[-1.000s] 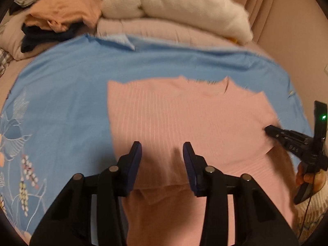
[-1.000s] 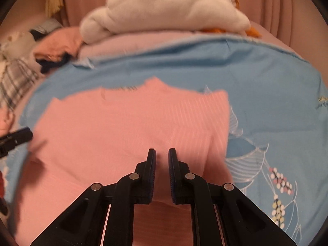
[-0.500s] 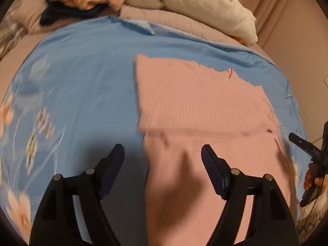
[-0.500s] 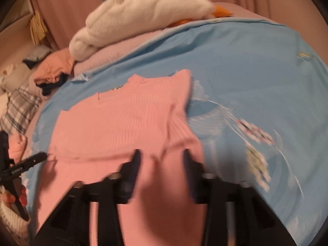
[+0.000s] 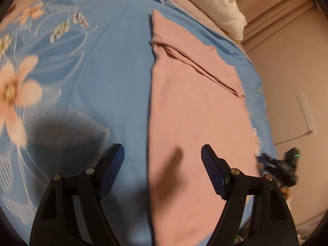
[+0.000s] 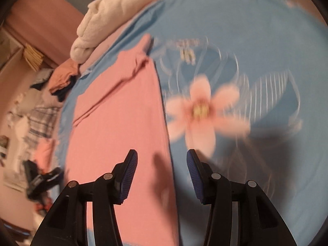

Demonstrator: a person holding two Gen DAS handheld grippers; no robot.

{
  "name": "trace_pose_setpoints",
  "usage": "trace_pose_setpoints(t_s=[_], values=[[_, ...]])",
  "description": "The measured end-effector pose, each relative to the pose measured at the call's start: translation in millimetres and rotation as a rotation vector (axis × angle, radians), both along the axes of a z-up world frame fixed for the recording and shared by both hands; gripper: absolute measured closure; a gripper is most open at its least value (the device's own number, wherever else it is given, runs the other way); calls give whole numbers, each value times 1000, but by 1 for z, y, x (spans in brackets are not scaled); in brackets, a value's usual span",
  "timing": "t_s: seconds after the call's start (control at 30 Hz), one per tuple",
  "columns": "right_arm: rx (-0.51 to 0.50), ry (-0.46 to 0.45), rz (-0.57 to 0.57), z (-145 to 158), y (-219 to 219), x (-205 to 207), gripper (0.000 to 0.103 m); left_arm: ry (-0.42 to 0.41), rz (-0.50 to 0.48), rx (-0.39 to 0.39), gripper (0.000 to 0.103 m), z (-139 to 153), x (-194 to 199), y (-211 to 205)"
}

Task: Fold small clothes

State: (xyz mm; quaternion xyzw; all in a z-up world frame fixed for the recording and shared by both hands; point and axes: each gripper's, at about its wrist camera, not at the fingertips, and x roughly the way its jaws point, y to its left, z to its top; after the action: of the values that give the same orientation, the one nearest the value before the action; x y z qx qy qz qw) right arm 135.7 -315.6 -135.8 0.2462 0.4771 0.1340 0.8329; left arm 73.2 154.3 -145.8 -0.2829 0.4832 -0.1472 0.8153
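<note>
A pink ribbed top [image 5: 194, 112] lies flat on the blue flowered sheet [image 5: 114, 78], with a folded-over band across its far end. My left gripper [image 5: 162, 149] hangs open over the top's left edge, one finger above the sheet, the other above the fabric, nothing between the pads. In the right wrist view the same top [image 6: 121, 123] fills the left half. My right gripper [image 6: 162, 153] stands open over its right edge, holding nothing. Each gripper shows blurred in the other's view: the right gripper [image 5: 280, 166] and the left gripper [image 6: 41, 178].
A white fluffy blanket [image 5: 215, 0] is heaped at the head of the bed. A pile of folded clothes [image 6: 63, 78] and a plaid cloth [image 6: 41, 119] lie beyond the sheet's left side. A beige wall [image 5: 291, 71] runs close along the bed's right.
Both grippers have opened wider and swung apart, the left to the top's left edge, the right to its right edge. Both have drawn back, so the far fold now lies farther away.
</note>
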Motion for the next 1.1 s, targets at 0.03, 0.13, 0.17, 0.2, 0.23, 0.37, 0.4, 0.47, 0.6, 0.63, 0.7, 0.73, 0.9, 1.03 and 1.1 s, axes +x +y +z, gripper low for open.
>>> trace_pose_setpoints(t_s=[0.03, 0.13, 0.17, 0.2, 0.23, 0.37, 0.4, 0.47, 0.6, 0.63, 0.7, 0.73, 0.9, 1.03, 1.1], values=[[13, 16, -1, -5, -1, -5, 54, 6, -9, -31, 26, -1, -5, -2], [75, 26, 20, -12, -1, -19, 54, 9, -39, -68, 26, -2, -19, -6], [84, 29, 40, -12, 1, -23, 54, 10, -47, -76, 26, -3, -23, -8], [91, 33, 57, -13, 2, -26, 54, 14, -60, -97, 27, -3, -27, -10], [99, 40, 75, -14, 4, -28, 54, 17, -71, -119, 27, -4, -30, -11], [134, 68, 147, -18, 13, -32, 54, 31, -113, -187, 27, -7, -39, -17], [140, 73, 155, -19, 13, -34, 54, 33, -116, -192, 27, -8, -41, -16], [152, 75, 159, -21, 14, -33, 54, 44, -116, -218, 27, -9, -37, -15], [174, 78, 165, -25, 15, -26, 54, 61, -105, -284, 29, -14, -20, -13], [180, 77, 165, -26, 17, -21, 54, 61, -101, -282, 31, -13, -16, -15], [189, 72, 169, -26, 20, -13, 54, 67, -97, -272, 34, -12, -10, -20], [189, 70, 171, -26, 22, -10, 54, 68, -96, -268, 38, -12, -10, -20], [175, 59, 187, -26, 26, -12, 54, 92, -124, -257, 63, -18, -22, -21], [162, 58, 198, -27, 21, -27, 60, 113, -119, -243, 83, -24, -33, -17], [156, 59, 207, -28, 20, -33, 64, 127, -111, -244, 91, -28, -36, -15]])
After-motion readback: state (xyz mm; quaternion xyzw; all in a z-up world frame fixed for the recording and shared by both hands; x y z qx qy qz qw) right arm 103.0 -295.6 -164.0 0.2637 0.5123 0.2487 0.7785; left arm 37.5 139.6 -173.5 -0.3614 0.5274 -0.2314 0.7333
